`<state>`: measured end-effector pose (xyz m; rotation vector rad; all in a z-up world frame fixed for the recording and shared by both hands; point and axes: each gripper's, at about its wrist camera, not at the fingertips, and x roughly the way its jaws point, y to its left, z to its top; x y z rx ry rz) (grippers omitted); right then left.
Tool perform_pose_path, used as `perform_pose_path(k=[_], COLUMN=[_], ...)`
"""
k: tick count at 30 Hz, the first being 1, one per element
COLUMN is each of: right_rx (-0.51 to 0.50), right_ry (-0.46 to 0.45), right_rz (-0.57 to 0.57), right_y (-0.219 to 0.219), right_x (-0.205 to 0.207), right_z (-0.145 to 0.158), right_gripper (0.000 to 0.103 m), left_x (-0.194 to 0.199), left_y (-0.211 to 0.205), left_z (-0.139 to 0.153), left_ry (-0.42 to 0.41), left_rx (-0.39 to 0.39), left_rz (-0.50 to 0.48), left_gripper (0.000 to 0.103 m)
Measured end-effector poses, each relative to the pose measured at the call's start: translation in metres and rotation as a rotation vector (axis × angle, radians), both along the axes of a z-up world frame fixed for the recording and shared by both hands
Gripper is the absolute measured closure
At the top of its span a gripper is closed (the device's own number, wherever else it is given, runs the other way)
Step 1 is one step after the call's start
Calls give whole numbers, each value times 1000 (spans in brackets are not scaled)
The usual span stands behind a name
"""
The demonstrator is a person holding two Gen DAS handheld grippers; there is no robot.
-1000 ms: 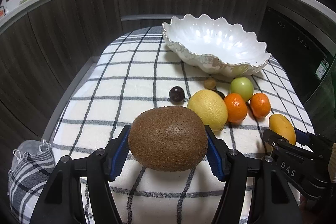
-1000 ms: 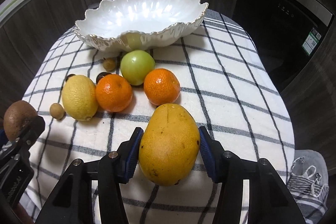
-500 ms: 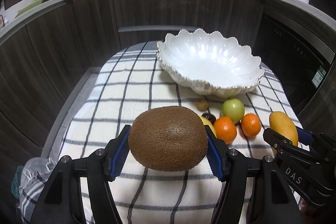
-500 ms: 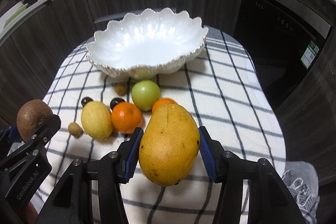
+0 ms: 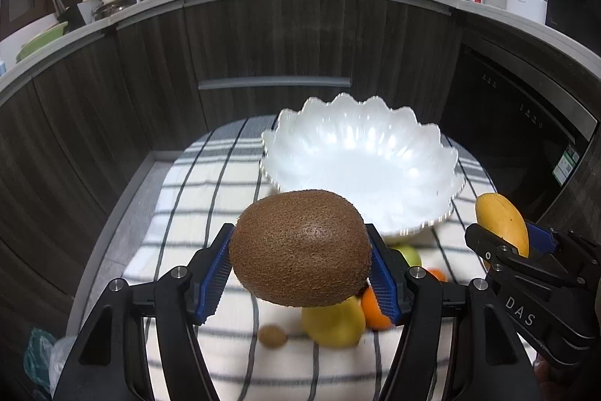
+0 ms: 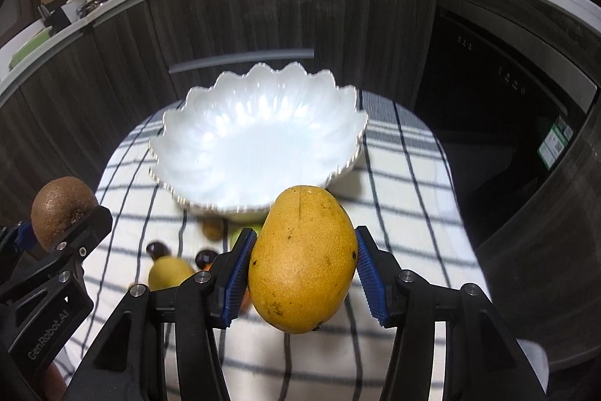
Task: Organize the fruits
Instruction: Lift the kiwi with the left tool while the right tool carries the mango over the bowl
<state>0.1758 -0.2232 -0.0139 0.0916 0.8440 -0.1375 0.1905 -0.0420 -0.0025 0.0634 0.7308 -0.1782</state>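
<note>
My left gripper (image 5: 300,273) is shut on a brown kiwi (image 5: 300,247) and holds it high above the table, short of the white scalloped bowl (image 5: 360,168). My right gripper (image 6: 302,273) is shut on a yellow mango (image 6: 302,258), also raised, just before the bowl (image 6: 255,141). The bowl holds nothing. The mango shows at the right in the left wrist view (image 5: 501,222); the kiwi shows at the left in the right wrist view (image 6: 62,211).
On the checked cloth (image 5: 210,183) below lie a lemon (image 5: 332,324), an orange (image 5: 373,309), a green fruit (image 5: 409,254), a small brown fruit (image 5: 272,335) and dark small fruits (image 6: 154,247). Dark cabinets (image 5: 263,44) stand behind the table.
Both grippers have risen with their fruits and moved toward the bowl. The loose fruits now lie far below, partly hidden behind the held fruits.
</note>
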Motion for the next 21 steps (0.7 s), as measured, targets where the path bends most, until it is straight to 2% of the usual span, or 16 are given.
perform_pose_path(k=[8,21], right_rx=[-18,-48], right_ry=[-45,-45], right_rz=[-8,-40], right_y=[-9,-33], right_x=[38,113], right_z=[14,13], right_gripper=[50,50], left_x=[44,118], left_y=[-13,-32], left_z=[10,-12], left_ry=[-33,-1], left_rx=[-5,-2], left_rz=[-13,-29], left_gripper=[38,38])
